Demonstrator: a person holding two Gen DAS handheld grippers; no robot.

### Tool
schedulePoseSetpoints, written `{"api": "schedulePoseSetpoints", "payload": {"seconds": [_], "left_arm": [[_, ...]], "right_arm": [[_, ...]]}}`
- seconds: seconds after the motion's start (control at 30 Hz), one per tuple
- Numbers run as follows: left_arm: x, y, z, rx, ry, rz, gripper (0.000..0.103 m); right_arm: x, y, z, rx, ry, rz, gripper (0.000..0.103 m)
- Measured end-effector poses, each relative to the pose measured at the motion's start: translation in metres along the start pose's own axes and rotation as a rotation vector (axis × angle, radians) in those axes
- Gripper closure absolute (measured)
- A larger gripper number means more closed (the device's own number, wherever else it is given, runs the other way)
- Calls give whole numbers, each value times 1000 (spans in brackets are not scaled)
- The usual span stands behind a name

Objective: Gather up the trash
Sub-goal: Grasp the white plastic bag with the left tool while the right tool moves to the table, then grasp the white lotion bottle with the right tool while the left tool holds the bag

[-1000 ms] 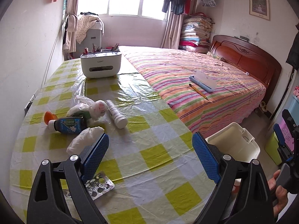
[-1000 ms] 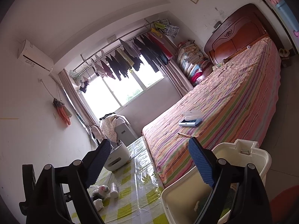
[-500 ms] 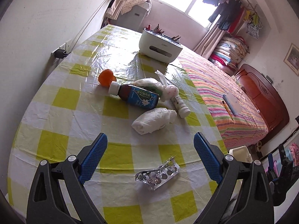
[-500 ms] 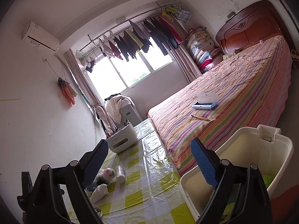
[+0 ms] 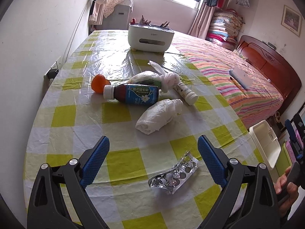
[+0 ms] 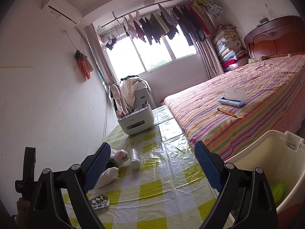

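On the yellow-checked table (image 5: 122,112) lie an empty pill blister pack (image 5: 172,174), a crumpled white tissue (image 5: 159,118), a dark bottle with a blue label (image 5: 133,94), a white tube bottle (image 5: 185,93), a knotted plastic bag (image 5: 154,78) and an orange peel (image 5: 99,83). My left gripper (image 5: 152,156) is open and empty, hovering just above the blister pack. My right gripper (image 6: 152,162) is open and empty over the table's right edge. The white trash bin (image 6: 266,162) stands beside the table and holds a green item (image 6: 278,189).
A white desktop organiser (image 5: 150,38) stands at the table's far end. A bed with a striped cover (image 5: 228,74) runs along the table's right side, with a pencil and a blue case on it. A wall (image 5: 28,47) borders the left.
My left gripper has swung from facing the bed to looking down over the trash, and now sits lower and closer to the blister pack. My right gripper has tilted down toward the table.
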State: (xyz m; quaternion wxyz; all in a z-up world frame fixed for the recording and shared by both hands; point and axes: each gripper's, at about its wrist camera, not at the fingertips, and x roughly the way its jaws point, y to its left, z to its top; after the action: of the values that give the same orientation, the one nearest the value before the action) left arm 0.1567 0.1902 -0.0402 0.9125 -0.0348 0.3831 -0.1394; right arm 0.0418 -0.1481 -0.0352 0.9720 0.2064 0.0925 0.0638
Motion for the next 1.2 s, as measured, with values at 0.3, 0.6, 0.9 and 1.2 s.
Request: {"api": "schedulePoseSetpoints", "payload": {"seconds": [0.3,0.6,0.9,1.2], "left_arm": [[49,-23,22,82,82,32,11],[86,-17,36,90,140,50,12],[116,-8,41,7,212,25,44],[111,-5,36,-17,208,20,68]], "right_arm": [[26,9,0,-21,115,68,16],[64,20,7,-43,174,121,16],[128,41,21,-114,266,168,16],[209,67,0,-230,469,158,16]]}}
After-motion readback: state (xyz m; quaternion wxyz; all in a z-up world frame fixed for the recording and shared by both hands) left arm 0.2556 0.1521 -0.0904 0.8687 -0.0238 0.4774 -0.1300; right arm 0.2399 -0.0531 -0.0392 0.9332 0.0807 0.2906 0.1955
